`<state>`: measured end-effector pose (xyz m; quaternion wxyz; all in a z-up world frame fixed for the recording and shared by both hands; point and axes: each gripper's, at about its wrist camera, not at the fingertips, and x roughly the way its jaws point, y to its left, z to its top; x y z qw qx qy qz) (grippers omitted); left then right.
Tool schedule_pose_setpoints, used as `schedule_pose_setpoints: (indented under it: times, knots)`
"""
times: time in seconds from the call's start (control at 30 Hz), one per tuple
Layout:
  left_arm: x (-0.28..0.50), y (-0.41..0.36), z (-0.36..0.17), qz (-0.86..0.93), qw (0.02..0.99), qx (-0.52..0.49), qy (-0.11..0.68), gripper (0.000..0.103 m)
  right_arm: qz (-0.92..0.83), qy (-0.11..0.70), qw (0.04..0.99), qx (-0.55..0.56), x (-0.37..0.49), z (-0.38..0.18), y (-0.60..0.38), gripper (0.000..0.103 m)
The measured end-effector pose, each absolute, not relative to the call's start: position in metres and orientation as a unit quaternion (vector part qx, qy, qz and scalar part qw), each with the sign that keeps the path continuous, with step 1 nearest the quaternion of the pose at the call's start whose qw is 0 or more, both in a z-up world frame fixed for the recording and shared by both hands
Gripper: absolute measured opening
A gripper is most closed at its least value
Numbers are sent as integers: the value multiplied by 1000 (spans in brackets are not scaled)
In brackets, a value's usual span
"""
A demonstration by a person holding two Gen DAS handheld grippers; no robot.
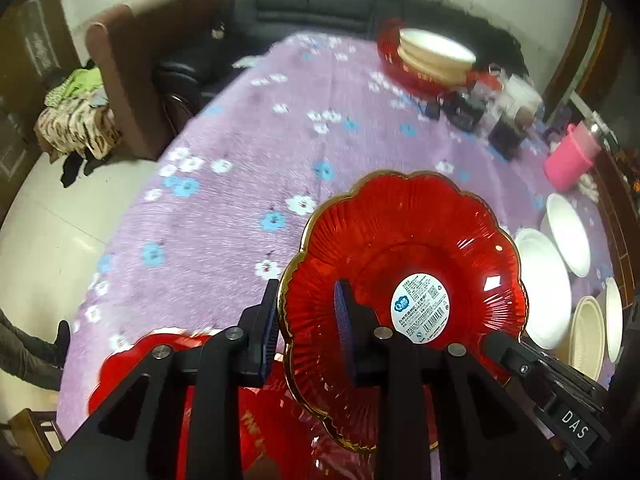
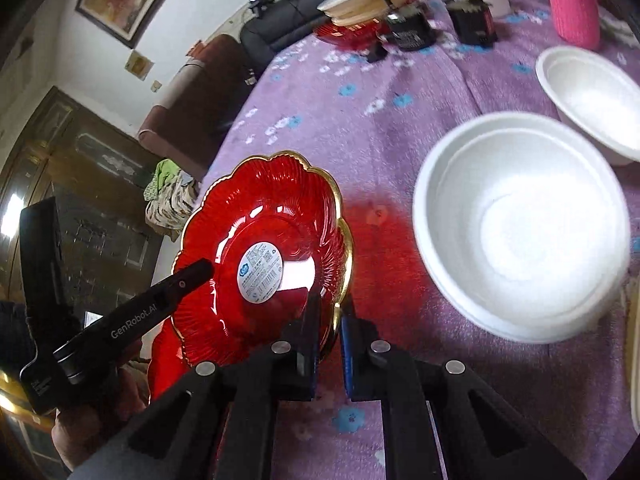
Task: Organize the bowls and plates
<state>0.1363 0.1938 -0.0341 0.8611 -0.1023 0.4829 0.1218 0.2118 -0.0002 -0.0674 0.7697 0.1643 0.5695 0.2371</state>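
Note:
A red glass plate [image 1: 404,240] with a gold scalloped rim and a white label hangs tilted above the purple flowered tablecloth [image 1: 240,152]. My left gripper [image 1: 306,320] is shut on its left rim. My right gripper [image 2: 332,320] is shut on the opposite rim of the same plate [image 2: 260,216]. In the left wrist view the right gripper's black finger [image 1: 504,350] shows at the plate's right edge. Another red dish [image 1: 132,364] lies blurred below the held plate. Two white bowls [image 2: 520,224] [image 2: 592,96] stand on the cloth to the right.
At the far end a red plate carries stacked beige and white bowls [image 1: 434,56]. Dark boxes [image 1: 464,110] and a pink basket [image 1: 572,156] stand at the back right. A beige bowl [image 1: 586,336] sits by the right edge. Sofas [image 1: 312,4] border the table behind.

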Motion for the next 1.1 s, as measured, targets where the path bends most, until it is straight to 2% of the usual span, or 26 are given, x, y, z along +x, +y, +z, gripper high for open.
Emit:
schedule_pose_setpoints:
  times: [0.37, 1.1]
  knots:
    - [68, 206, -15, 165, 876, -123, 436, 24, 285, 537, 784, 125, 168, -29, 18, 8]
    - [-23, 242, -32, 234, 866, -165, 411, 24, 350, 528, 772, 56, 102, -18, 73, 8]
